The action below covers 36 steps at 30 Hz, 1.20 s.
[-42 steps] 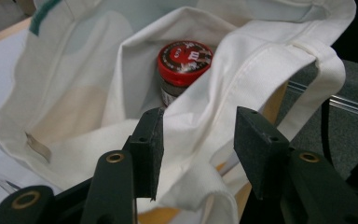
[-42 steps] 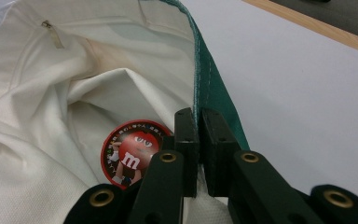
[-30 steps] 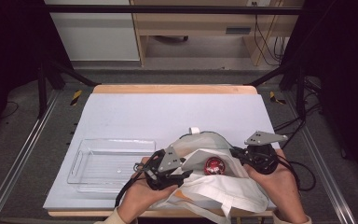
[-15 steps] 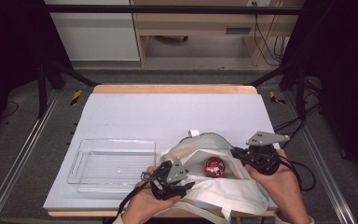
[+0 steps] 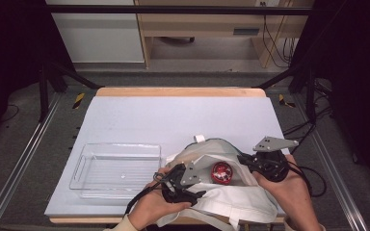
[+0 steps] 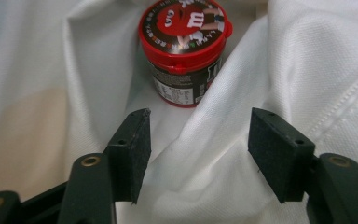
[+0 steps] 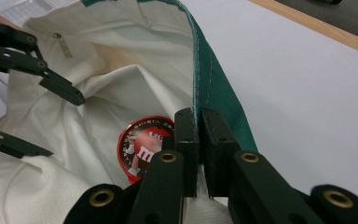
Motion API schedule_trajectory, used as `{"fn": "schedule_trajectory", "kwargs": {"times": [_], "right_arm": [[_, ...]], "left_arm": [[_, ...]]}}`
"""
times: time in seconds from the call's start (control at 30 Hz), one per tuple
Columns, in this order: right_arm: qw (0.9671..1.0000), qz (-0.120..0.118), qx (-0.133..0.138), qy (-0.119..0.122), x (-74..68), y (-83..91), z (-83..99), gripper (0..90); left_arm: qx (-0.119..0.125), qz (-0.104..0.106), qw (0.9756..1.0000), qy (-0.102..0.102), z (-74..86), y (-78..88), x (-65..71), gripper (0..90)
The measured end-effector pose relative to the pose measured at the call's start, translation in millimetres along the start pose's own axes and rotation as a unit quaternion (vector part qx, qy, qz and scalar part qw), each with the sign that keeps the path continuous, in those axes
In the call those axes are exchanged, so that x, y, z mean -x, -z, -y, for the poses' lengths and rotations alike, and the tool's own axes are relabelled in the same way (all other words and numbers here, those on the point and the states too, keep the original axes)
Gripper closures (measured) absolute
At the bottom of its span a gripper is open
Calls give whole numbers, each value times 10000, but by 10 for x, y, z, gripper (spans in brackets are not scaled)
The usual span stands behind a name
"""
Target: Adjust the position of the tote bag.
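candy tub [image 5: 221, 173] inside bag [image 5: 231, 202] – bag on table [image 5: 173, 115], tray [image 5: 118, 166] just left of bag

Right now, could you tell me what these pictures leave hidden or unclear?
- Candy jar: its base, in the left gripper view, is buried in folds of the white bag.
- Jar label print: too small to read in the high view.
- Bag rim: where the shut right gripper pinches it, the jaws cover it.

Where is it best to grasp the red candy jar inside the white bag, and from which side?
Probably the red lid's rim of the candy jar, from the bag's open mouth: the jar leans lid-first toward the left gripper, whose jaws have just opened, empty.
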State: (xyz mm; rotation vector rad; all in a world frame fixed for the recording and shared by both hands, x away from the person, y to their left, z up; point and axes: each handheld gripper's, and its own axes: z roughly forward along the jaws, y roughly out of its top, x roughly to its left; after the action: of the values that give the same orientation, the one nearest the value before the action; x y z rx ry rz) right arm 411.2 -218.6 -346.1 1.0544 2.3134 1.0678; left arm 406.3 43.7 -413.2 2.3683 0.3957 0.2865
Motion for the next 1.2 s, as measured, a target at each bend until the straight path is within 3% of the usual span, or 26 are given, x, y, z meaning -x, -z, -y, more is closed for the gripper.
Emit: {"fn": "schedule_trajectory", "kwargs": {"times": [0.27,0.47,0.67,0.7,0.8,1.03,1.2], "right_arm": [[10000,-34,-11,1,14,5,5,858],[10000,-29,5,1,14,-2,7,858],[10000,-13,13,-32,21,-18,14,858],[10000,-2,29,-27,29,-22,16,858],[10000,13,46,-46,36,-24,19,858],[9999,77,59,-51,55,-79,38,858],[9999,105,40,-81,60,-86,47,859]], "left_arm": [[-274,168,9995,-46,10,-150,-3,359],[-336,253,9991,-46,7,-187,0,407],[-388,295,9988,-32,6,-216,10,512],[-410,286,9987,-42,8,-222,16,583],[-423,264,9988,-34,21,-237,26,632],[-363,169,9992,84,53,-224,32,799],[-168,182,9996,169,94,-188,33,845]]}}
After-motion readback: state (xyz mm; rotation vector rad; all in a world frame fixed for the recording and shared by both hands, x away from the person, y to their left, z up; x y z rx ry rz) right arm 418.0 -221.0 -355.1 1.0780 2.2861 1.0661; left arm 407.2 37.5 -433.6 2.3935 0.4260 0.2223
